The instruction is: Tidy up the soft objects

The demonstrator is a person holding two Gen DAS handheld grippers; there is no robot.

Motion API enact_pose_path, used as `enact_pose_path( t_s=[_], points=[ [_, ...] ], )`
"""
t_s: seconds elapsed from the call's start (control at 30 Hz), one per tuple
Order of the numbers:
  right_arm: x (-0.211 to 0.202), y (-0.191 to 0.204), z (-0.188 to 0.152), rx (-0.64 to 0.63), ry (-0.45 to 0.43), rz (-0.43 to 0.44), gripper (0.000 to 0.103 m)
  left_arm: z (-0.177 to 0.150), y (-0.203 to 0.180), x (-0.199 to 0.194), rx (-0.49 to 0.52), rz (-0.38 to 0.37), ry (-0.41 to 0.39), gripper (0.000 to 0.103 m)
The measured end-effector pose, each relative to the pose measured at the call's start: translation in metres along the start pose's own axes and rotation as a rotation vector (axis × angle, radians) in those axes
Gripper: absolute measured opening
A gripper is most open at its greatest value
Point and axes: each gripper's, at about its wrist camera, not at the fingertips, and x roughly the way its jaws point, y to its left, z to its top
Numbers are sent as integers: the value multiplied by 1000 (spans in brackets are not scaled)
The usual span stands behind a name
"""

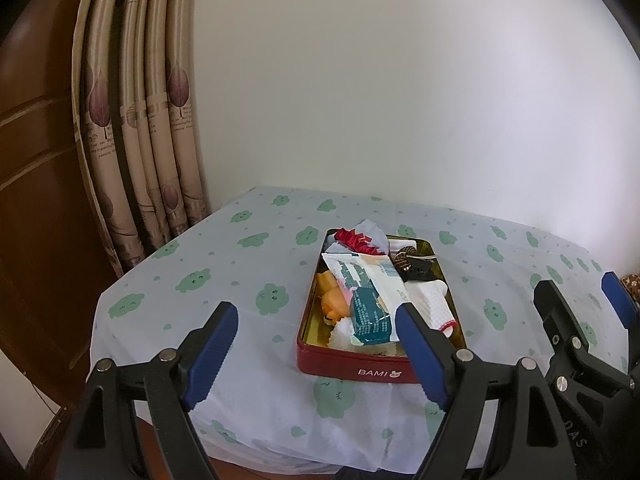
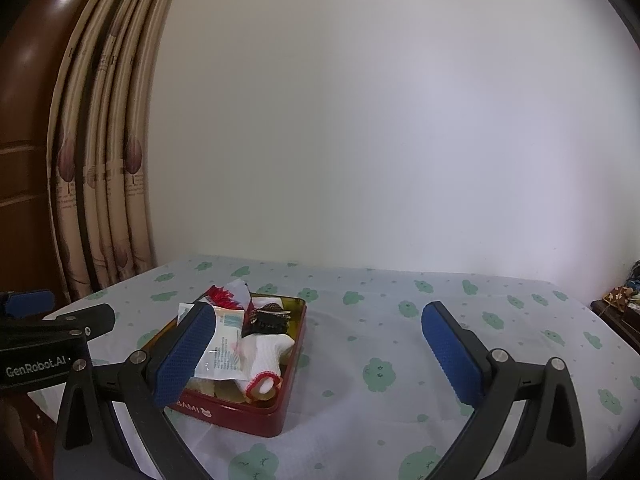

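Observation:
A red BAMI tin [image 1: 352,368] sits on the table; it also shows in the right wrist view [image 2: 256,420]. It holds a tissue packet [image 1: 366,284], a white glove with red cuff [image 1: 434,302] [image 2: 266,354], an orange soft toy [image 1: 332,298], a red and white cloth [image 1: 360,240] and a dark hair clip [image 1: 412,264] [image 2: 270,318]. My left gripper [image 1: 320,354] is open and empty, in front of the tin's near left corner. My right gripper [image 2: 316,354] is open and empty, just right of the tin.
The table [image 1: 224,264] has a white cloth with green cloud prints. A curtain [image 1: 140,120] and a wooden door [image 1: 32,160] stand at the left. A white wall is behind. A small dark stand [image 2: 620,304] is at the far right.

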Motion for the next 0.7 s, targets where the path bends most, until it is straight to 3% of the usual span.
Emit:
enact_pose_path(
  t_s=[0.7],
  points=[
    [5, 1, -1, -1, 15, -7, 103, -2, 0, 1, 20, 0, -8, 83]
  ],
)
